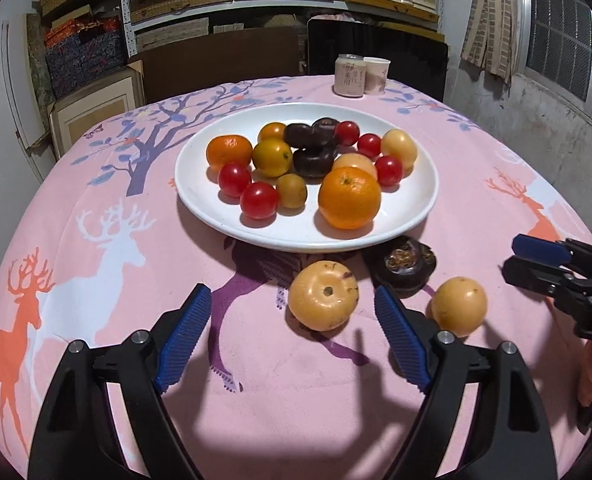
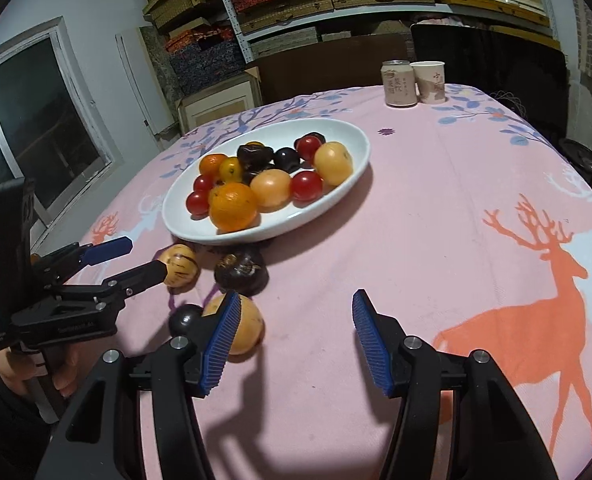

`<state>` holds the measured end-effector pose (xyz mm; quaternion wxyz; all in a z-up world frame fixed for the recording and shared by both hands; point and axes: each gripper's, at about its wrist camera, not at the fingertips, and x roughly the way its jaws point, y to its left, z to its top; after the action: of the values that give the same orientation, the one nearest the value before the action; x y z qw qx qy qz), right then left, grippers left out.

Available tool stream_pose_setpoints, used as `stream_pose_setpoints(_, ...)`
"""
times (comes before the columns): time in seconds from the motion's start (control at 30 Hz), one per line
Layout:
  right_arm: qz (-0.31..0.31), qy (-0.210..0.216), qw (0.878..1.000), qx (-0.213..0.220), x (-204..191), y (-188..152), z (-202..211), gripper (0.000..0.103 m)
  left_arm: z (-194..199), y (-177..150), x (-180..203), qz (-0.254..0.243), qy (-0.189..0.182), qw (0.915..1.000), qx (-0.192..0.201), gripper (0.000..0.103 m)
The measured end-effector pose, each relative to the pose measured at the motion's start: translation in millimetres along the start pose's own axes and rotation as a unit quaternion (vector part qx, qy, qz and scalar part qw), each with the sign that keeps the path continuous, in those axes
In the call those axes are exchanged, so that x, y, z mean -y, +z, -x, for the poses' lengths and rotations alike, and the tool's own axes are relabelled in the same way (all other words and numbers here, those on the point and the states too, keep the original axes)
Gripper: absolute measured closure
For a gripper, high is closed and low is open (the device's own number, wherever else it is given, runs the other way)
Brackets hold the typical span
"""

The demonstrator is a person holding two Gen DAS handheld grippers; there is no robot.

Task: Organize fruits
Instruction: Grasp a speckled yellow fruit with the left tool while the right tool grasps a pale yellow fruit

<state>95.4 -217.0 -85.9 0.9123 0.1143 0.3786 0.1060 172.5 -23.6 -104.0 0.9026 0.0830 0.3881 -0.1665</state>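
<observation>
Fruit gathering, late stage. Plate carries oranges, cherry tomatoes, dark fruits and yellow fruits; three pieces lie on the cloth just off its 6 o'clock rim. Yellow fruit A sits ahead of the left gripper, between its blue pads but touching neither; the jaws are spread wide and hold nothing. Dark fruit rests at A's 2 o'clock, against the plate's edge. Yellow fruit B lies at A's 3 o'clock, outside the left gripper's right finger. Right gripper is also spread and empty, B touching or just behind its left pad. Judged step: approach to A. Next move calls for a short advance, closing on A, then a lift onto a bare part of the plate, without nudging the dark fruit.
</observation>
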Motion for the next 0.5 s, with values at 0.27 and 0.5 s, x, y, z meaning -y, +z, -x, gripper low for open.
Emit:
stream_pose_setpoints(0.27,-0.015,0.012,1.000,-0.016,6,-1,-9,0.044,-28,2,5,-0.004,-0.018,0.9989,-0.043,0.054)
stream_pose_setpoints(0.5,0.009,0.019,1.000,-0.013,-4,-1,-7,0.044,-19,3,5,-0.004,-0.029,0.9994,-0.017,0.064)
